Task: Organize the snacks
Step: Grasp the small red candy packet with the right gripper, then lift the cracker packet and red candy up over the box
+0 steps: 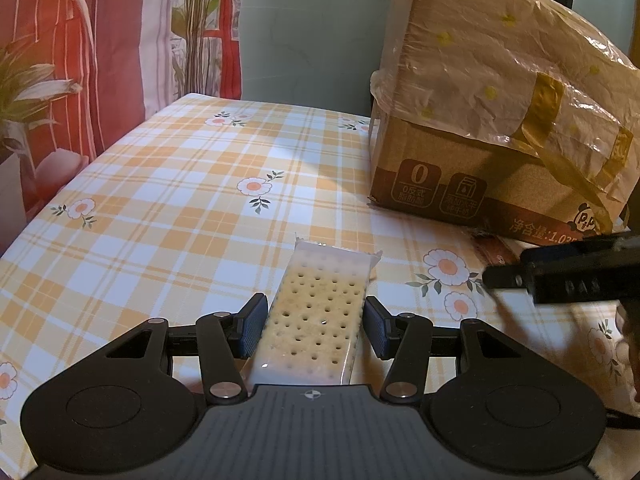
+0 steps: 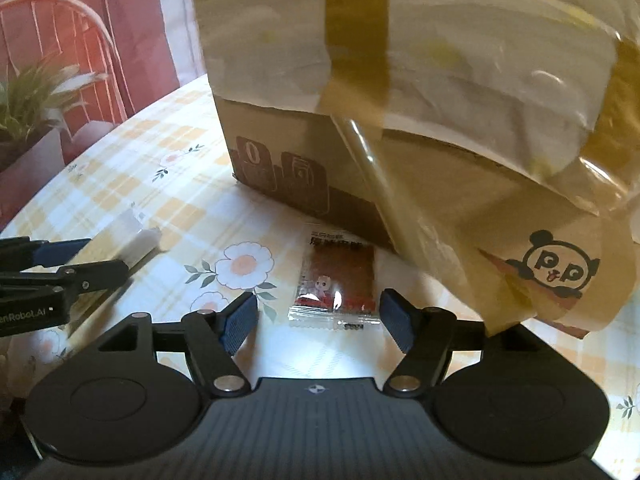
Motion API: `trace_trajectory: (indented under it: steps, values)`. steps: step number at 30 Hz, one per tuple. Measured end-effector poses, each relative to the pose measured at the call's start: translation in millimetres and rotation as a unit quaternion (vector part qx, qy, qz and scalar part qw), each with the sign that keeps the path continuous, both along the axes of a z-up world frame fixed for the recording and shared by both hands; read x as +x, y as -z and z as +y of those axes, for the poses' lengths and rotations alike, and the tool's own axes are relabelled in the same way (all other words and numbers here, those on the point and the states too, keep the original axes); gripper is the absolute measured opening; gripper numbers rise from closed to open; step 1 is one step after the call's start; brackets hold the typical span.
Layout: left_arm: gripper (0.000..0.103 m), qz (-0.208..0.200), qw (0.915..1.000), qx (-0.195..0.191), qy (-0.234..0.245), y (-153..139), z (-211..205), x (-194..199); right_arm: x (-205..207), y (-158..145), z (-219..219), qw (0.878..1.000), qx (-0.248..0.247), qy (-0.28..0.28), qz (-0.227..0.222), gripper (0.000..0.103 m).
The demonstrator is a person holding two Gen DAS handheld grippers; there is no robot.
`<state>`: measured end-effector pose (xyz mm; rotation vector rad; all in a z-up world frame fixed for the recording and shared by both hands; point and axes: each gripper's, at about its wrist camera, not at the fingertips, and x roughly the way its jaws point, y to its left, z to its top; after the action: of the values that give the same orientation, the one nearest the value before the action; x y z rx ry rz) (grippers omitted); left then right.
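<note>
A wrapped cracker pack point(image 1: 316, 316) lies on the plaid tablecloth between the open fingers of my left gripper point(image 1: 316, 324); the pads stand just beside its long edges with a small gap on the right. A small clear packet with a dark red snack point(image 2: 335, 280) lies flat in front of a taped cardboard box point(image 2: 400, 120). My right gripper point(image 2: 320, 320) is open around the packet's near end, without touching it. The right gripper also shows at the right edge of the left wrist view point(image 1: 568, 276). The cracker pack's end point(image 2: 138, 240) and the left gripper's fingers point(image 2: 68, 274) show in the right wrist view.
The large cardboard box point(image 1: 500, 120), covered with plastic and brown tape, stands on the table's far right. The flowered plaid tablecloth point(image 1: 160, 200) stretches to the left. A potted plant point(image 2: 36, 112) and a red patterned curtain point(image 1: 60, 40) are beyond the left edge.
</note>
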<state>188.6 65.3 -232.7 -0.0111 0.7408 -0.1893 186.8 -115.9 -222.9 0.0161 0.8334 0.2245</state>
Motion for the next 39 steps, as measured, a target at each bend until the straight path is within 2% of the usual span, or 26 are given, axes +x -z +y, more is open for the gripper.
trace_trajectory:
  steps: [2, 7, 11, 14, 21, 25, 31, 36, 39]
  values:
    - [0.055, 0.000, 1.0000, -0.001, 0.001, -0.1, 1.1, -0.1, 3.9, -0.8, -1.9, 1.000, 0.001, 0.009, -0.007, 0.061]
    - [0.055, -0.001, 1.0000, 0.005, 0.001, 0.4, -0.5, -0.1, 18.6, 3.5, 3.8, 0.999, -0.010, 0.027, -0.016, 0.064]
    - [0.054, 0.003, 1.0000, -0.003, 0.004, -0.9, 1.8, 0.6, 20.8, 3.1, 11.1, 0.999, -0.025, 0.016, -0.021, 0.050]
    - [0.053, 0.009, 0.9997, -0.018, 0.012, -2.7, 1.9, -0.8, 16.0, 2.5, 9.9, 0.999, -0.017, 0.018, -0.020, 0.041]
    - [0.053, -0.005, 0.9994, -0.022, 0.028, -13.1, -6.7, -11.8, -21.2, -0.8, -4.6, 0.999, 0.030, 0.019, -0.022, 0.040]
    - [0.053, -0.018, 0.9990, -0.018, 0.037, -25.3, -11.4, -16.0, -46.2, -13.0, -10.2, 0.998, 0.043, 0.007, -0.049, 0.040]
    - [0.053, -0.062, 0.9969, -0.019, 0.045, -60.6, -16.7, -21.5, -68.9, -49.2, -12.4, 0.991, 0.057, -0.020, -0.119, 0.040]
    - [0.053, -0.106, 0.9924, -0.017, 0.060, -97.4, -24.0, -25.3, -81.7, -88.5, -9.1, 0.977, 0.060, -0.051, -0.196, 0.040]
    - [0.053, -0.134, 0.9885, -0.020, 0.067, -123.8, -29.7, -23.4, -85.8, -112.7, -17.2, 0.967, 0.077, -0.049, -0.238, 0.040]
